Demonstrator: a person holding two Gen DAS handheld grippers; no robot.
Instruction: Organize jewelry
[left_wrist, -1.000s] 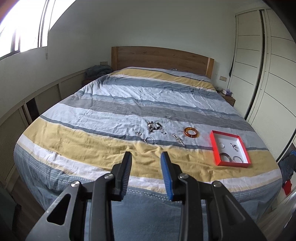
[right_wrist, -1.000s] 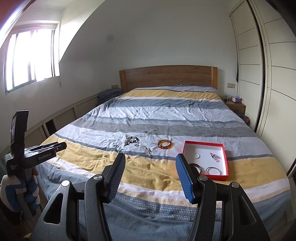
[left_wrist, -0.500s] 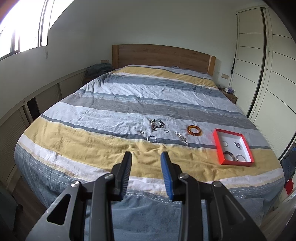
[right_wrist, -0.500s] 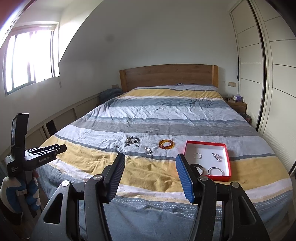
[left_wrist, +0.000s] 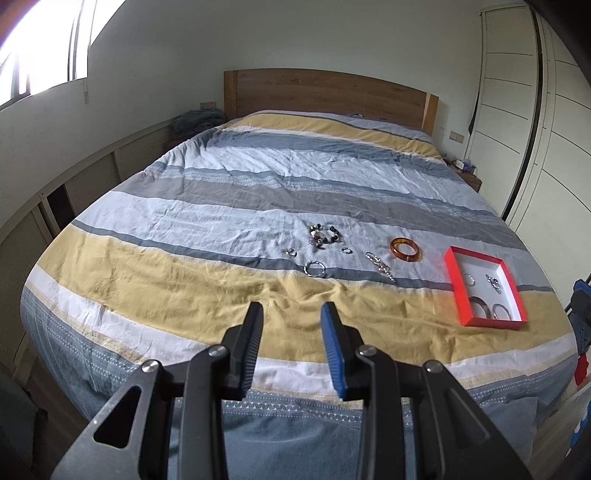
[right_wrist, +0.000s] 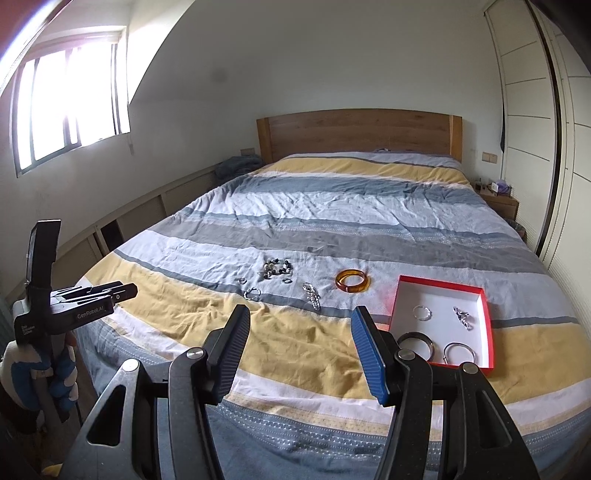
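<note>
Loose jewelry lies on the striped bed: a beaded bracelet (left_wrist: 324, 235) (right_wrist: 277, 266), an amber bangle (left_wrist: 406, 249) (right_wrist: 352, 280), a silver chain (left_wrist: 380, 266) (right_wrist: 311, 294), a silver bracelet (left_wrist: 314, 268) (right_wrist: 252, 293) and small rings. A red box (left_wrist: 455, 286) (right_wrist: 487, 325) with a white inside holds several silver pieces. My left gripper (left_wrist: 291, 314) is open and empty above the bed's foot. My right gripper (right_wrist: 299, 317) is open wider, also empty; the left one shows at the left of the right wrist view (right_wrist: 92, 295).
The bed (right_wrist: 369, 206) has a wooden headboard (right_wrist: 358, 133). A low cabinet ledge runs along the left wall (left_wrist: 92, 166). A wardrobe (right_wrist: 535, 129) and a nightstand (right_wrist: 498, 197) stand on the right. A window (right_wrist: 70, 103) is at the left.
Both grippers have moved a little closer to the bed; the jewelry and box look slightly larger. Neither jaw opening has changed.
</note>
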